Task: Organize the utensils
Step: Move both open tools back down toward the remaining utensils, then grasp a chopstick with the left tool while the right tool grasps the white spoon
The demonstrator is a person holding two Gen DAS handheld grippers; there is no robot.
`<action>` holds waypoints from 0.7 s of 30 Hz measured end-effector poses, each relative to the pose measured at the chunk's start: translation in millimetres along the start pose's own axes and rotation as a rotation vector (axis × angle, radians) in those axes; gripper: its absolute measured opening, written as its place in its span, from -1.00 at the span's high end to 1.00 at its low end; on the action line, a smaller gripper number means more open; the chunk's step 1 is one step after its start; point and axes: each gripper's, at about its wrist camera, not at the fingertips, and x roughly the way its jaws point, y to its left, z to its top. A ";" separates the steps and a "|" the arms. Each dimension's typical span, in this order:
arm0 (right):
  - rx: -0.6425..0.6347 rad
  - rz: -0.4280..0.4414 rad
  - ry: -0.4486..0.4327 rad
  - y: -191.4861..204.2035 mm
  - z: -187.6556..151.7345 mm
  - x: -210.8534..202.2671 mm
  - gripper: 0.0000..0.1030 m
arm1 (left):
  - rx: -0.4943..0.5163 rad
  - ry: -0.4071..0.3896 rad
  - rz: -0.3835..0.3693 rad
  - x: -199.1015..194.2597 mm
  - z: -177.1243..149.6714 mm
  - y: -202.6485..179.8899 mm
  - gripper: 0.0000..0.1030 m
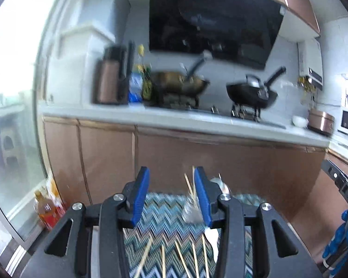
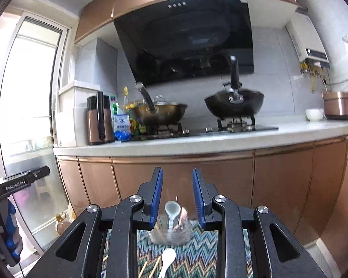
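On a zigzag-patterned mat (image 1: 164, 217) stands a clear glass jar (image 1: 192, 213) with chopsticks (image 1: 189, 186) upright in it, close to my left gripper's right finger. Loose chopsticks (image 1: 181, 257) lie on the mat nearer me. My left gripper (image 1: 171, 173) is open and holds nothing. In the right wrist view a second glass jar (image 2: 170, 230) holds a white spoon (image 2: 171, 210) and a metal one. Another white spoon (image 2: 168, 260) lies on the mat (image 2: 197, 261) beside loose chopsticks (image 2: 146, 267). Above that jar my right gripper (image 2: 177, 172) is open and empty.
A white counter (image 2: 220, 139) across the aisle carries a stove with two woks (image 2: 160, 113) (image 2: 234, 103), a copper kettle (image 2: 99, 120), a bowl (image 2: 314, 114) and a rice cooker (image 2: 338, 105). Copper cabinets (image 2: 197, 173) below. An oil bottle (image 1: 46, 208) stands by the glass door (image 1: 14, 115).
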 end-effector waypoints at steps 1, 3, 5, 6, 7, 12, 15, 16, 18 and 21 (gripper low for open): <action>0.007 0.000 0.016 -3.7 -4.1 1.6 0.49 | -0.002 0.025 -0.009 4.6 -3.9 -0.9 0.26; 0.023 0.000 0.049 -11.3 -12.1 5.7 0.49 | -0.012 0.093 -0.030 17.8 -15.5 -2.4 0.26; 0.038 -0.004 0.075 -19.9 -20.3 9.1 0.49 | -0.020 0.144 -0.038 28.8 -24.9 -3.1 0.26; 0.043 -0.004 0.087 -23.5 -24.2 9.8 0.49 | -0.024 0.170 -0.039 35.2 -30.4 -3.1 0.26; 0.051 -0.003 0.102 -27.9 -28.3 11.8 0.49 | -0.026 0.187 -0.039 40.1 -34.4 -2.8 0.26; 0.069 0.008 0.184 -41.6 -51.8 26.6 0.49 | -0.045 0.316 -0.064 71.0 -61.3 -3.2 0.26; 0.074 0.034 0.252 -46.2 -69.2 40.1 0.49 | -0.062 0.423 -0.129 93.6 -77.4 -6.1 0.26; 0.079 0.047 0.276 -47.2 -76.0 44.8 0.49 | -0.063 0.457 -0.140 101.2 -82.9 -7.5 0.26; 0.088 0.073 0.330 -49.5 -89.1 56.2 0.49 | -0.072 0.532 -0.170 118.0 -95.7 -11.4 0.26; 0.114 0.119 0.418 -52.8 -111.2 75.5 0.49 | -0.090 0.629 -0.200 143.1 -113.6 -15.0 0.27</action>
